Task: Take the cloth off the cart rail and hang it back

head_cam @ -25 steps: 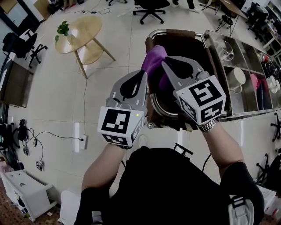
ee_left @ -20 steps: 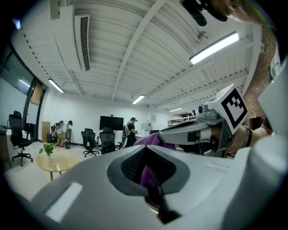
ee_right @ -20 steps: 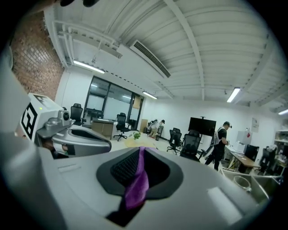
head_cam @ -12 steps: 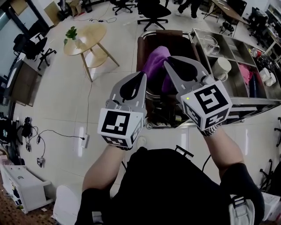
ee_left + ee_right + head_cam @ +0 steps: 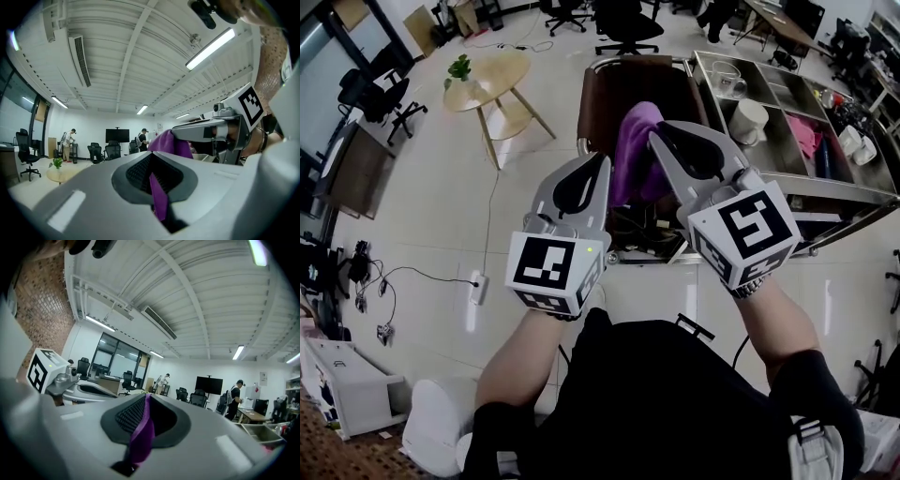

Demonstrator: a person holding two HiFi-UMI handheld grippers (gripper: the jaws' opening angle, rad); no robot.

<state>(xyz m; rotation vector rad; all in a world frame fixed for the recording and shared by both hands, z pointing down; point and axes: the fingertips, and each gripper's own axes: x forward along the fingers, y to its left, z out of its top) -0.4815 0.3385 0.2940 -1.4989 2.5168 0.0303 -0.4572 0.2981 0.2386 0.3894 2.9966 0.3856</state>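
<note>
The purple cloth point(image 5: 633, 155) hangs bunched between my two grippers, held up in front of the cart's brown rail point(image 5: 628, 64). My left gripper point(image 5: 596, 167) is shut on one edge of it; a purple strip point(image 5: 158, 197) runs between its jaws. My right gripper point(image 5: 661, 141) is shut on another edge, where a fold of the cloth point(image 5: 142, 434) shows pinched between the pads. Both grippers point upward, close together, side by side. In the left gripper view the right gripper point(image 5: 211, 133) shows beside the cloth's bulk point(image 5: 171, 140).
The steel cart point(image 5: 862, 183) stands to the right, its trays holding a white mug point(image 5: 750, 120), a glass bowl and a pink item point(image 5: 806, 136). A round wooden table point(image 5: 487, 80) with a plant stands at the left. Office chairs and people are farther back. A power strip point(image 5: 478, 286) lies on the floor.
In the head view the cart and its rail have slid up and leftward. The cloth stays pinched in both grippers and now hangs longer between them.
</note>
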